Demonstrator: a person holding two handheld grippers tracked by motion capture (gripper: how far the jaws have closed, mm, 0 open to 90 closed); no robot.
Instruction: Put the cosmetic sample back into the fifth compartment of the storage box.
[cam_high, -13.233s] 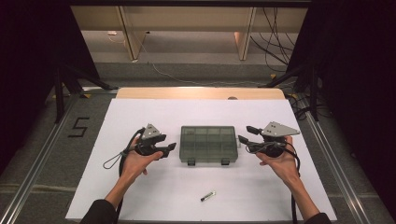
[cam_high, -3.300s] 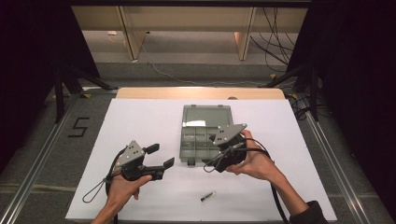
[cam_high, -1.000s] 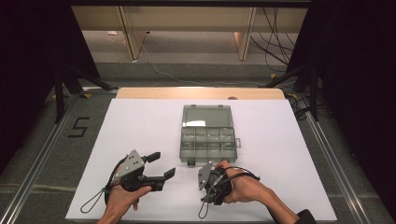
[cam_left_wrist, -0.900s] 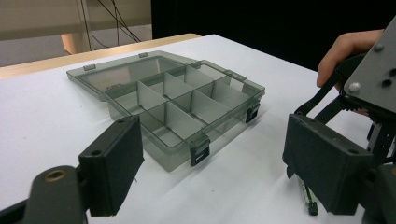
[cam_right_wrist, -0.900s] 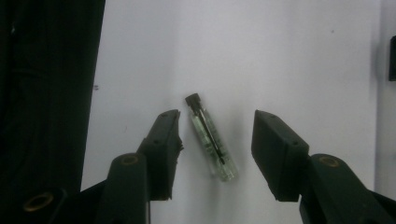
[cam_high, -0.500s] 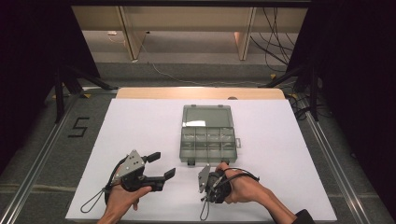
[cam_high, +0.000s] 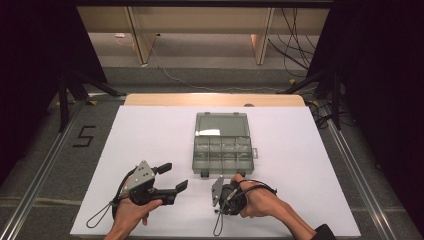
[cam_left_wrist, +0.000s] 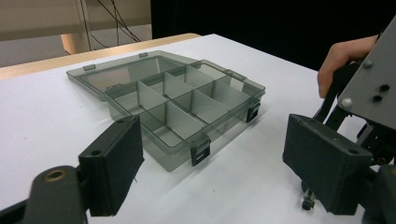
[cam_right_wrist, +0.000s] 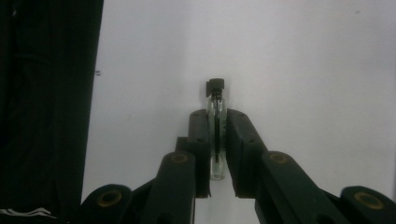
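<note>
Grey-tinted compartment box (cam_high: 222, 148) lies open, compartments bare; right claw (cam_right_wrist: 217, 140), closing, grips vial (cam_right_wrist: 216, 122).

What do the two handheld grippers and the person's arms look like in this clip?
Both the left gripper and the right gripper are black, each topped by a grey three-cornered plate with small screws. Their jaws are blocky black pads on arms with brass-coloured pivot rings. A thin black cable loops from each. A dark sleeve edge shows on the right arm.
</note>
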